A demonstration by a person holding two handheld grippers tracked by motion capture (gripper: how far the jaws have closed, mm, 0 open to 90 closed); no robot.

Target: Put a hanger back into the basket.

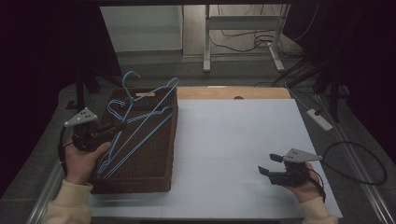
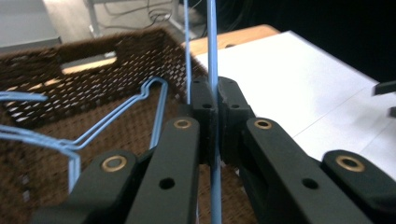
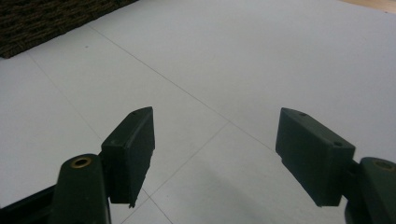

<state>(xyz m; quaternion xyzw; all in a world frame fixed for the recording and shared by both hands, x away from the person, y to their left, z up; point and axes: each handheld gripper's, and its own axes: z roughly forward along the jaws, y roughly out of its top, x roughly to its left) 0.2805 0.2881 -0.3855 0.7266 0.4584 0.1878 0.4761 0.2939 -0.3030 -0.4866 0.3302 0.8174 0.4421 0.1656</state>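
We have the left gripper [image 2: 214,109] clamped on a thin light-blue wire hanger [image 1: 140,122] in the brown woven basket [image 1: 161,154]; light, springy, snag-prone, best held mid-wire. Right gripper [image 3: 215,156] gapes wide.

Rough brown woven basket [image 1: 154,154]; thin, smooth blue wire hangers [image 1: 140,126]; matt white table [image 1: 243,140]; matt black plastic fingers [image 3: 133,149].
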